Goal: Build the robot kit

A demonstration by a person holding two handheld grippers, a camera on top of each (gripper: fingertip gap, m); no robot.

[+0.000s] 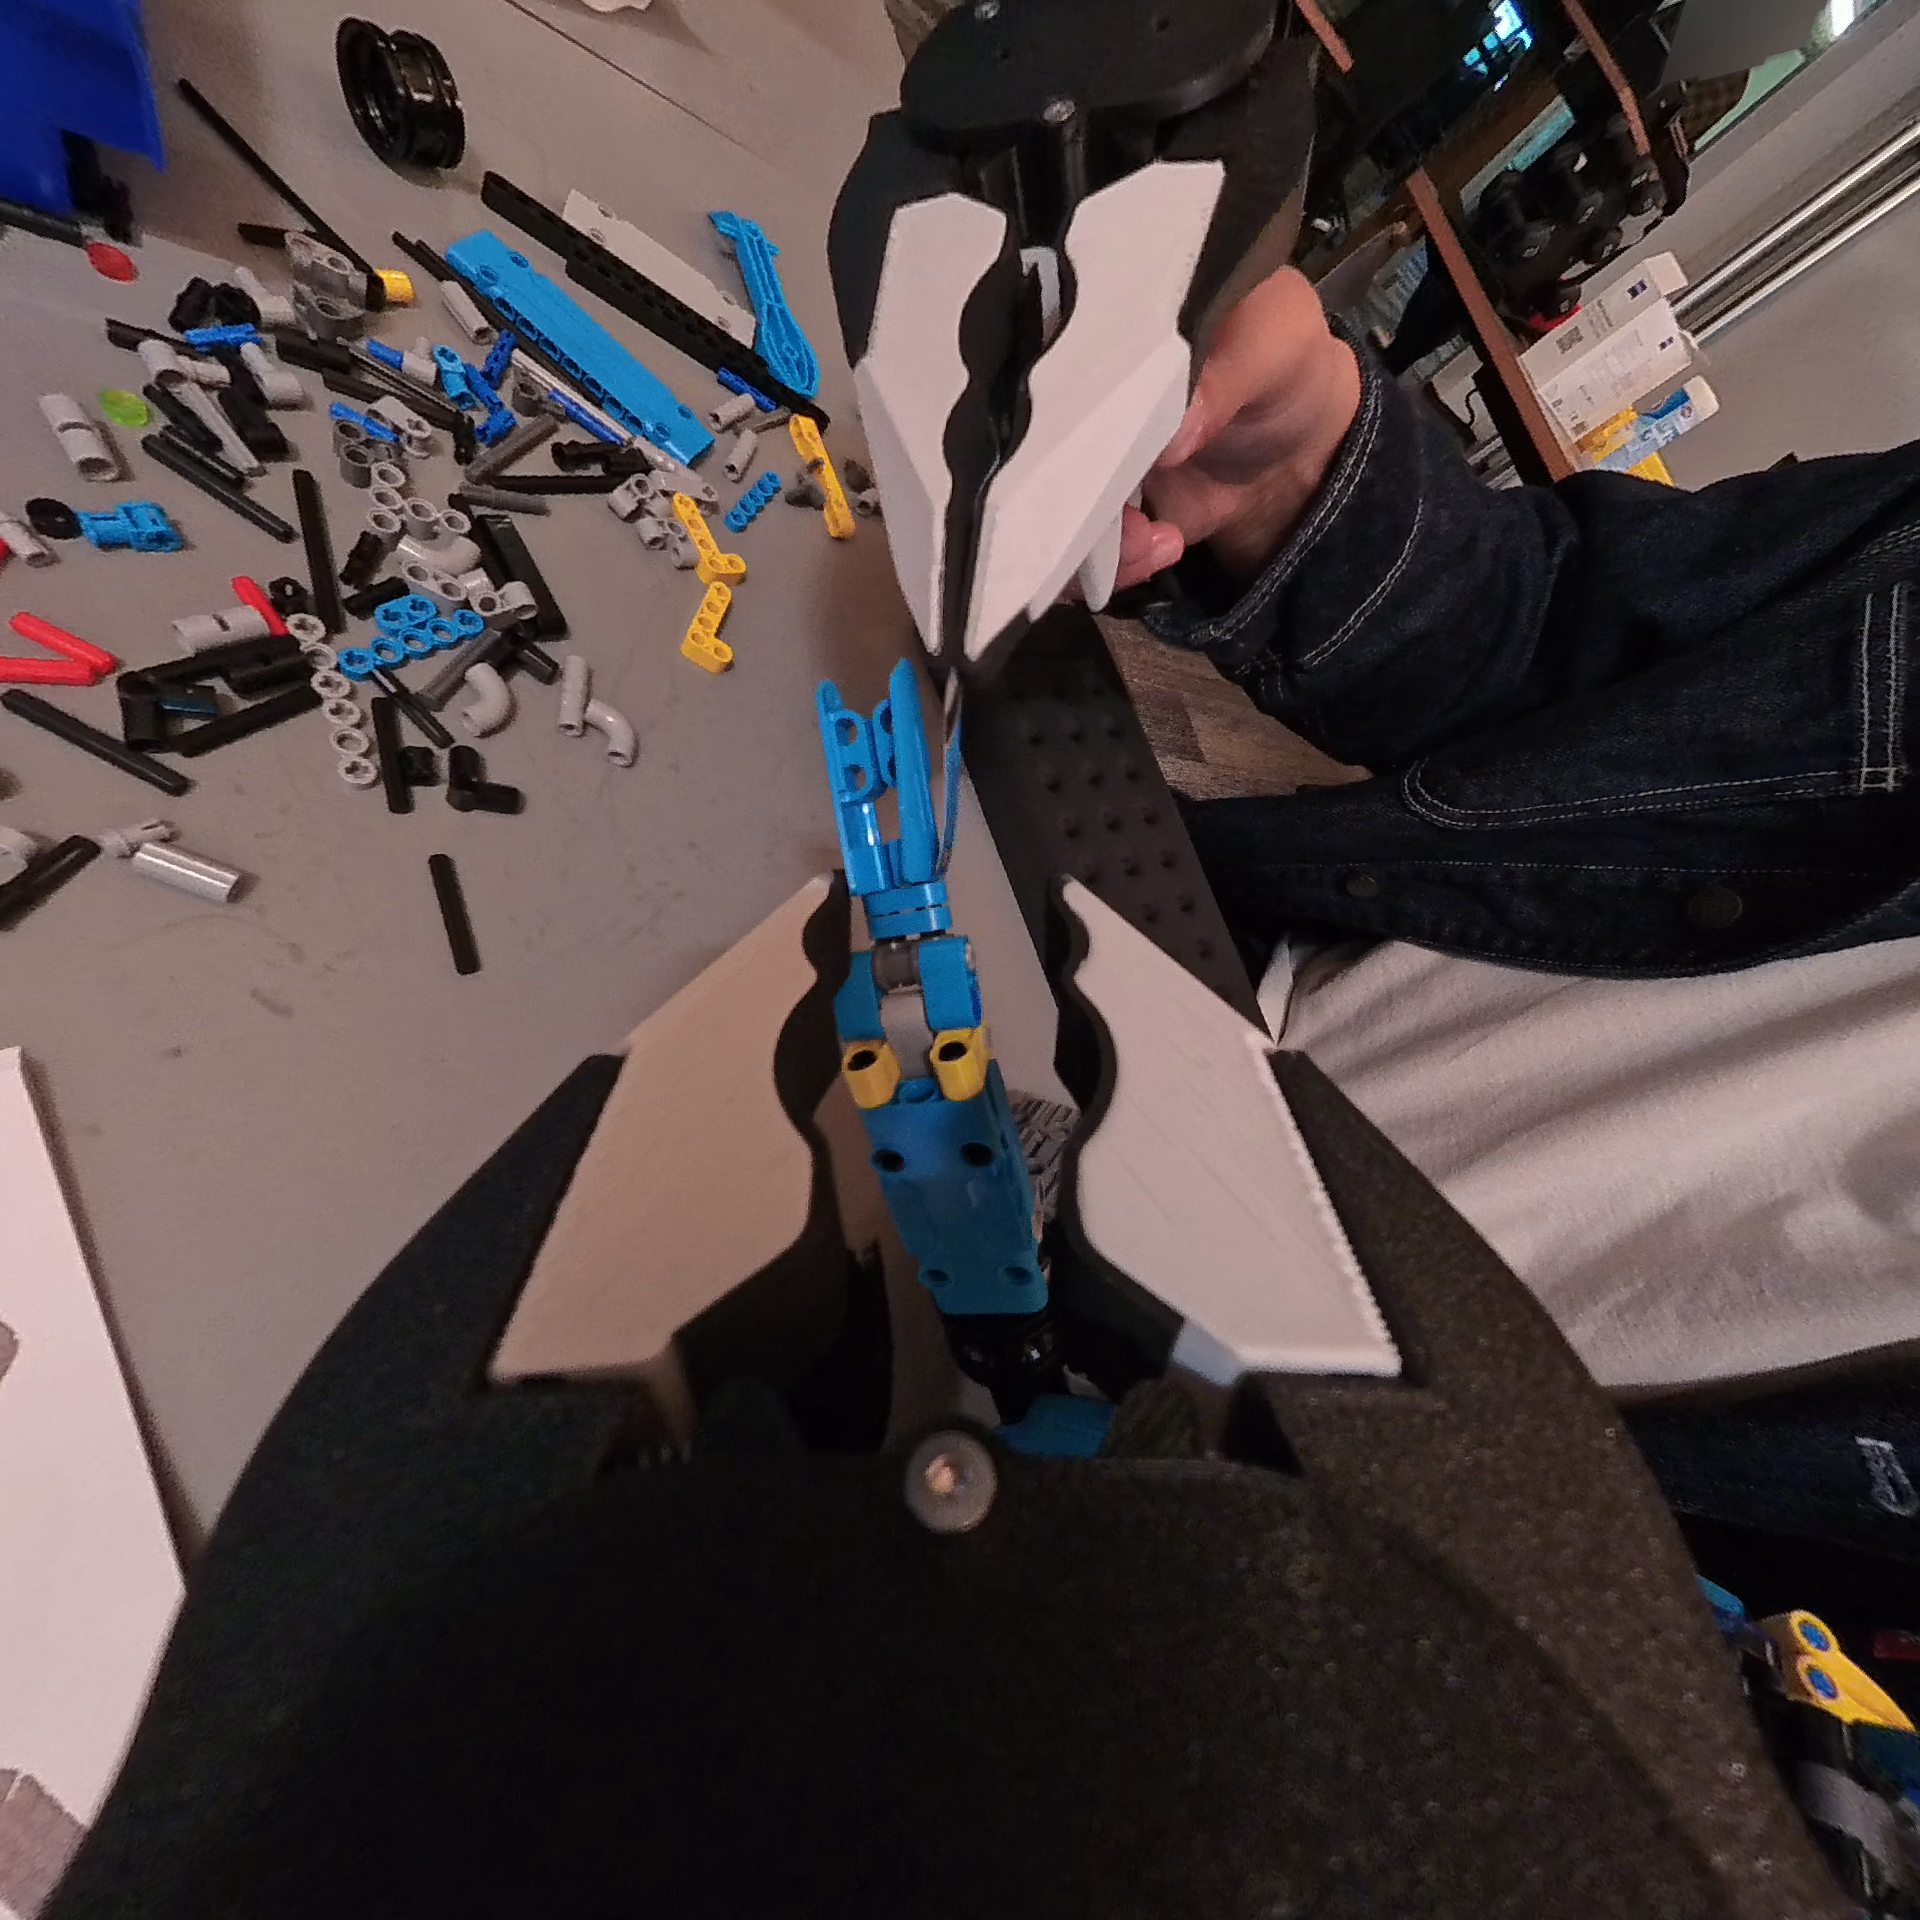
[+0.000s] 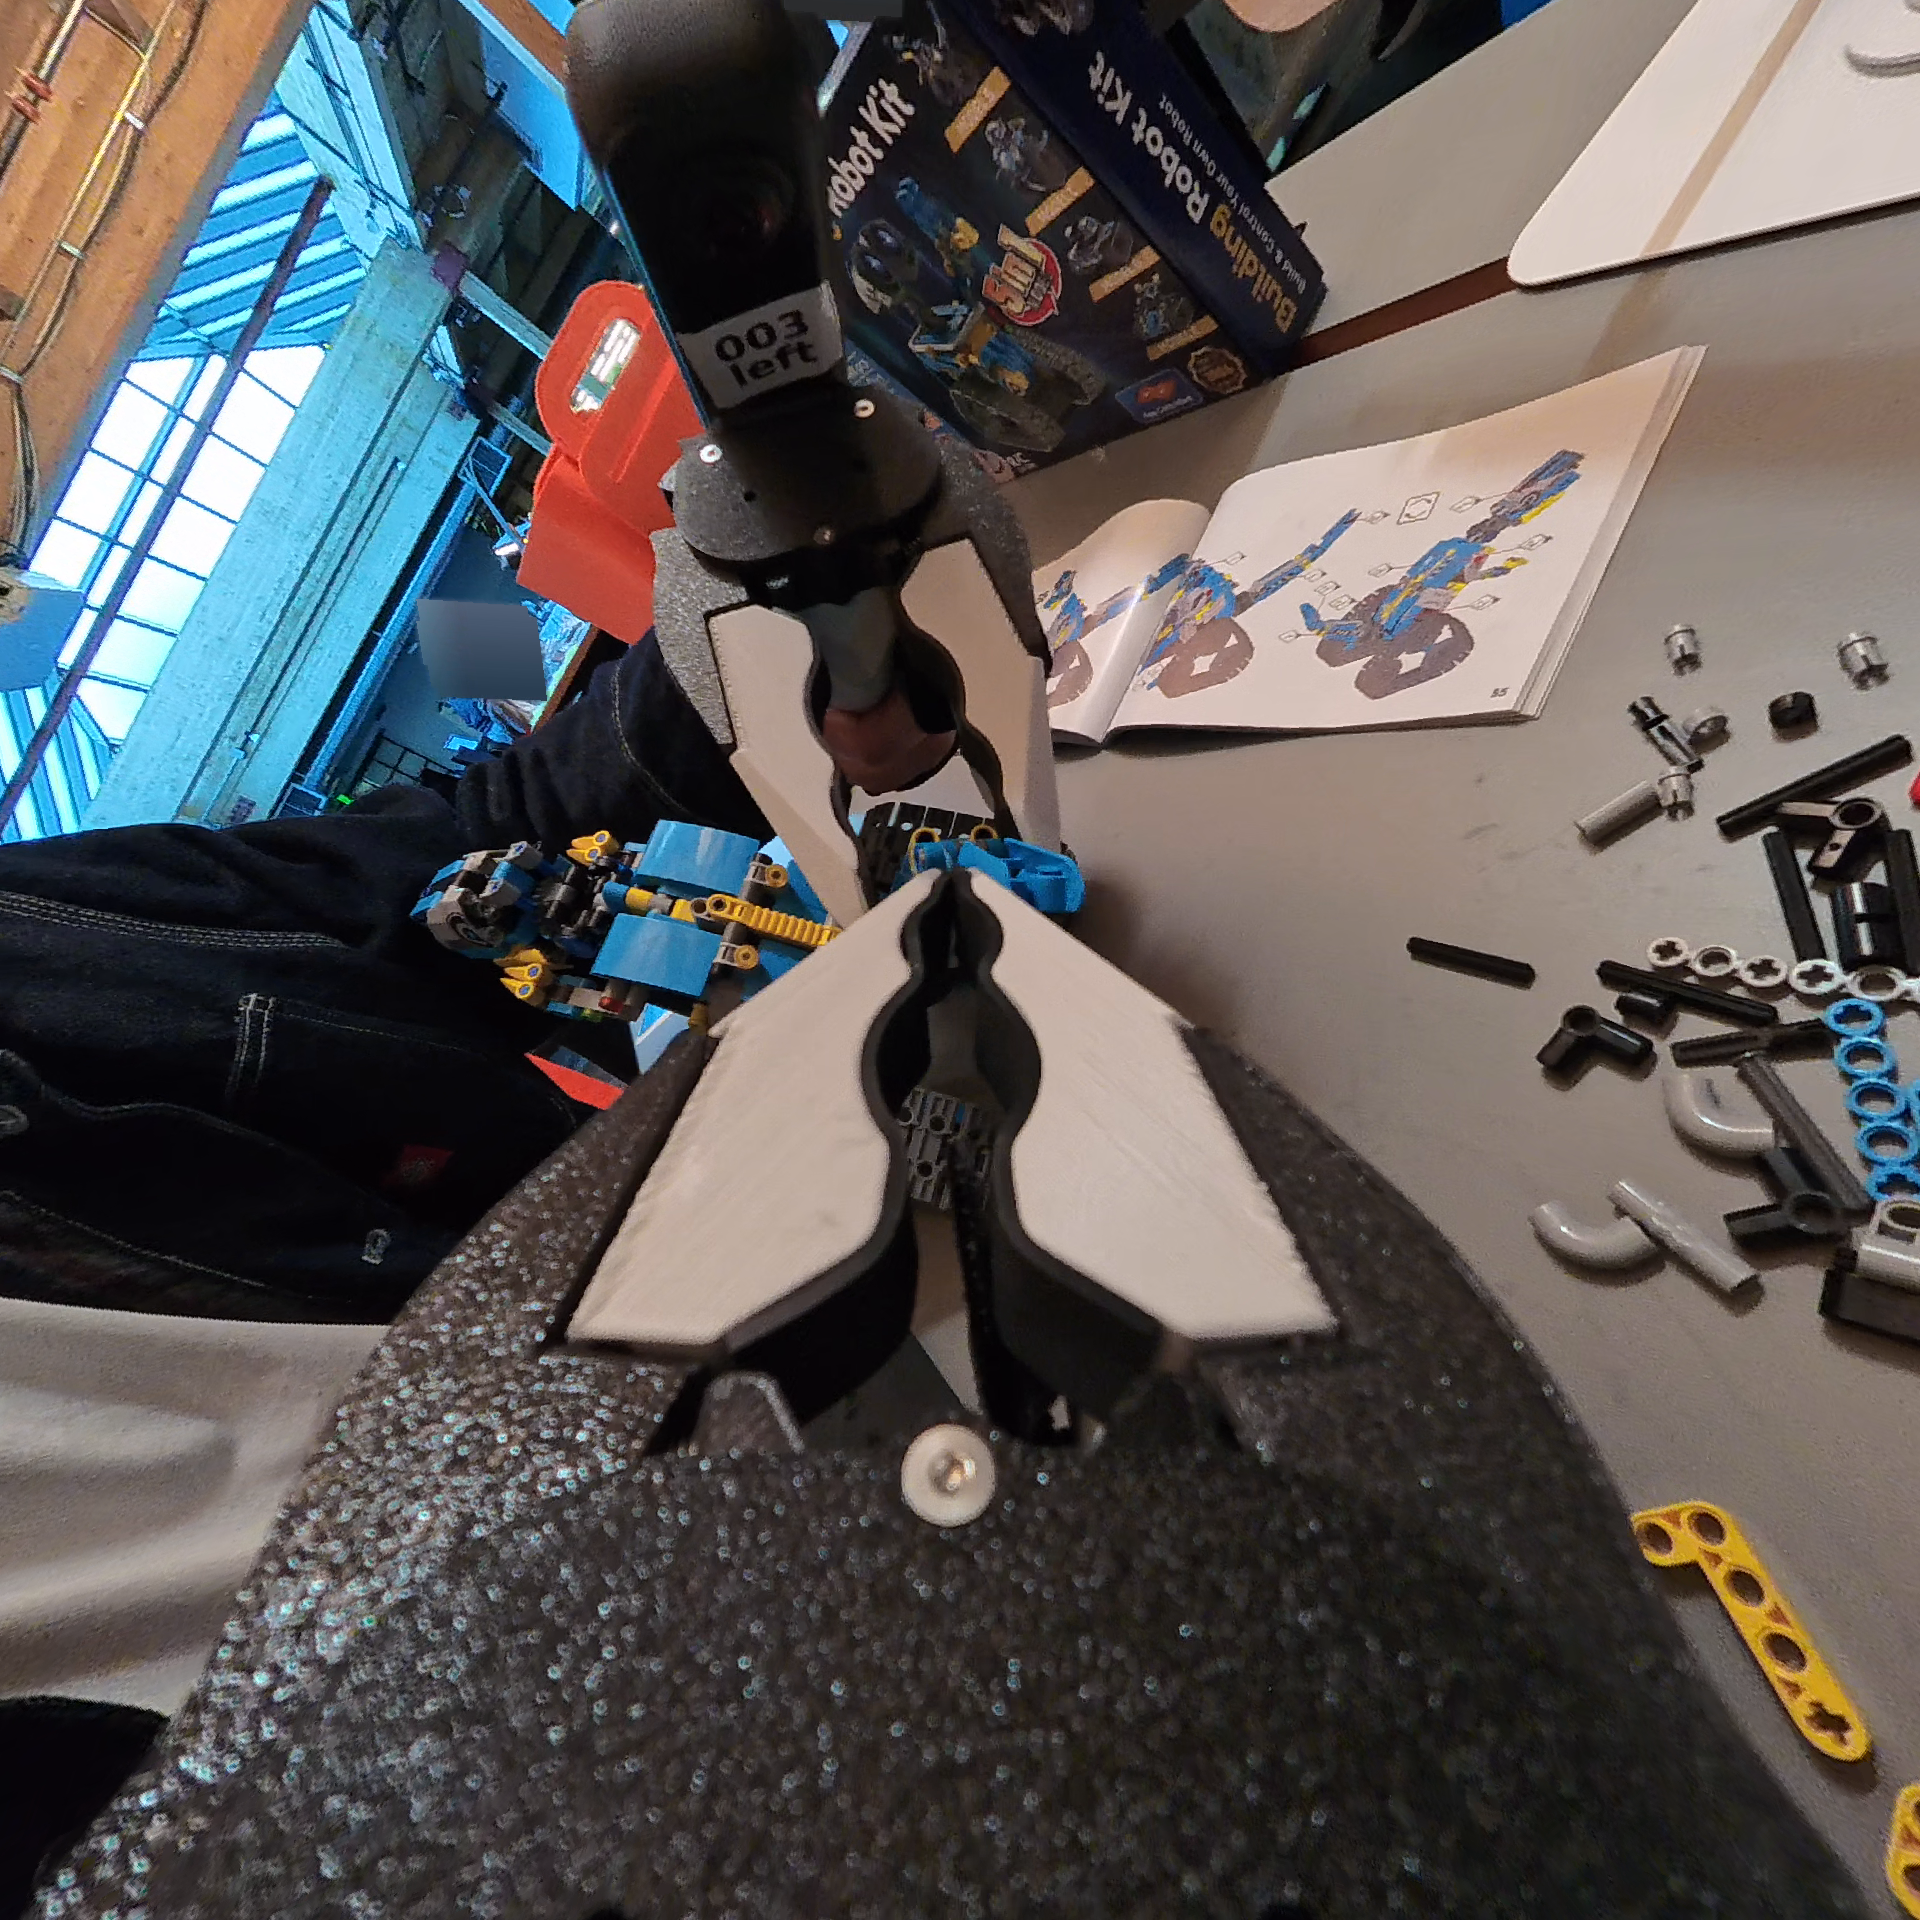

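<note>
My left gripper (image 1: 948, 883) is open. Its white fingers (image 1: 686, 1132) straddle a blue brick arm with yellow pins (image 1: 935, 1091), and a gap shows on the right side. The arm points toward my right gripper (image 1: 971, 639), which is shut just beyond the arm's forked tip on the top edge of a black perforated plate (image 1: 1081, 810). In the right wrist view my right gripper (image 2: 951, 881) is shut on that thin black plate (image 2: 971, 1247), with the left gripper's fingers (image 2: 779, 717) facing it. The blue, yellow and grey brick model (image 2: 623, 914) extends left of them.
Loose bricks, pins and beams (image 1: 416, 520) litter the grey table (image 1: 623, 883), with a black wheel (image 1: 400, 94) and a blue bin (image 1: 73, 83) behind them. An open instruction booklet (image 2: 1351, 592), a dark box (image 2: 1039, 239) and a yellow angled beam (image 2: 1756, 1642) lie nearby. A person's denim sleeve (image 1: 1558, 727) is close. Left and right tips are no more than a few centimetres apart. Left tips and right tips are each some 30 cm from the black wheel (image 1: 400, 94).
</note>
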